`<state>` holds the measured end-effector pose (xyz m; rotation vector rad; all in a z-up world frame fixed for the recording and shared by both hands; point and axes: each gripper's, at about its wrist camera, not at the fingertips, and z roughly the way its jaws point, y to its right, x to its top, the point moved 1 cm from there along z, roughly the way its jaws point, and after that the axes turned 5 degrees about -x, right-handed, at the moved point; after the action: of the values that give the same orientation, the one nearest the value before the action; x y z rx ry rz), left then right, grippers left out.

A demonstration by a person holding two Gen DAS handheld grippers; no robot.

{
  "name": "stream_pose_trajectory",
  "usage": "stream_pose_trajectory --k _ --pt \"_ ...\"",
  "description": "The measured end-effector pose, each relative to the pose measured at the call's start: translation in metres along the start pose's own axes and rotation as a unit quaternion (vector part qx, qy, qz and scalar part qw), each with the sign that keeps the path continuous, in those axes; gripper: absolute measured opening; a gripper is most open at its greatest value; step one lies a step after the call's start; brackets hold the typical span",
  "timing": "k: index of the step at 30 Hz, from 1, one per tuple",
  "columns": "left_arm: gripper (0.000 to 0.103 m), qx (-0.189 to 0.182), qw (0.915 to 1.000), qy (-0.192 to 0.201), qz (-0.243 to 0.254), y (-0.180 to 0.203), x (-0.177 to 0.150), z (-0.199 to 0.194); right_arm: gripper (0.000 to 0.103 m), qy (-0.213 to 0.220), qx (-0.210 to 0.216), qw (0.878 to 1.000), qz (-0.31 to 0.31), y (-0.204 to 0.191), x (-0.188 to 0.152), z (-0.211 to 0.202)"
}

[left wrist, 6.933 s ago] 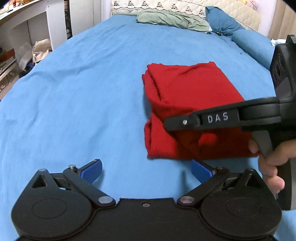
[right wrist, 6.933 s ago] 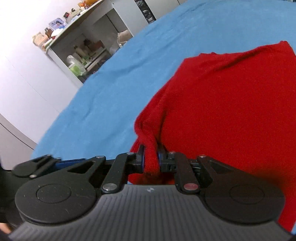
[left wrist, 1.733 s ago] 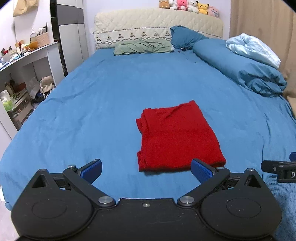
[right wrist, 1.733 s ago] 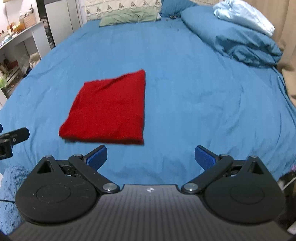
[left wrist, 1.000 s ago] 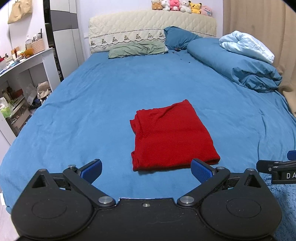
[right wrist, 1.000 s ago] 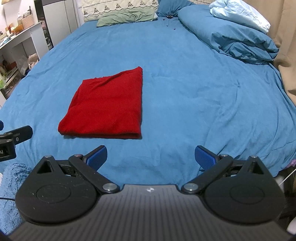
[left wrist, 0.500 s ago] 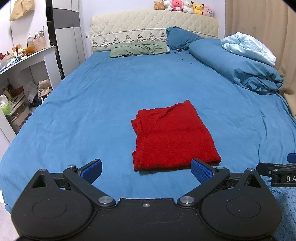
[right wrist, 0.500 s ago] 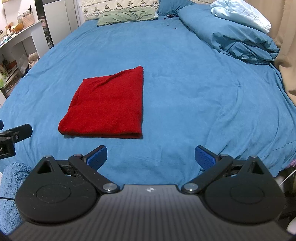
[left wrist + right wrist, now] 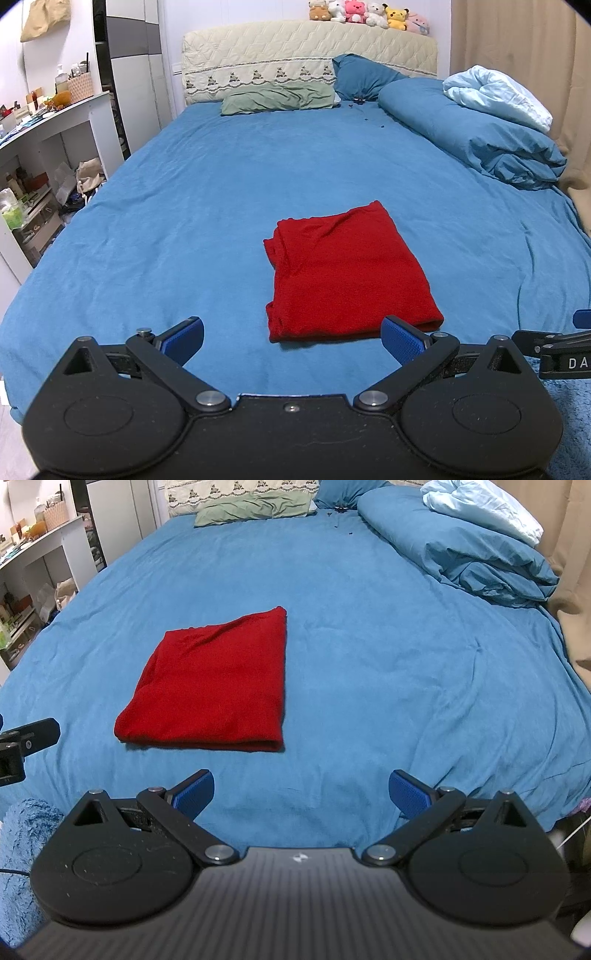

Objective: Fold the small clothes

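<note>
A red garment (image 9: 347,273) lies folded into a neat rectangle on the blue bed sheet (image 9: 207,192), near the front edge of the bed. It also shows in the right wrist view (image 9: 214,686), left of centre. My left gripper (image 9: 291,338) is open and empty, held back from the garment's near edge. My right gripper (image 9: 301,790) is open and empty, held back to the right of the garment. Part of the right gripper shows at the right edge of the left wrist view (image 9: 554,350).
A rolled blue duvet (image 9: 472,129) with a pale blue blanket (image 9: 495,92) lies along the bed's right side. A green pillow (image 9: 277,98) and a blue pillow (image 9: 362,75) lie by the headboard. White shelves (image 9: 44,147) stand left of the bed.
Earlier my right gripper was shut on the garment's edge; it has let go. Both grippers have pulled back from the garment. In the last second there is only slight camera drift.
</note>
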<state>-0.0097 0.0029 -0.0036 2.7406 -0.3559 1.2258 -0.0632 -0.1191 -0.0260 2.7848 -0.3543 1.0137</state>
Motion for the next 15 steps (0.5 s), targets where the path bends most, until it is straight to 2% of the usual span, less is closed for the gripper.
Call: stream_pose_trajectory --k 15 --pt "0.103 0.007 1.0000 0.006 0.000 -0.0027 -0.0006 -0.0021 0.103 0.002 -0.001 1.000 0.000 -0.0013 -0.0005 -0.0008"
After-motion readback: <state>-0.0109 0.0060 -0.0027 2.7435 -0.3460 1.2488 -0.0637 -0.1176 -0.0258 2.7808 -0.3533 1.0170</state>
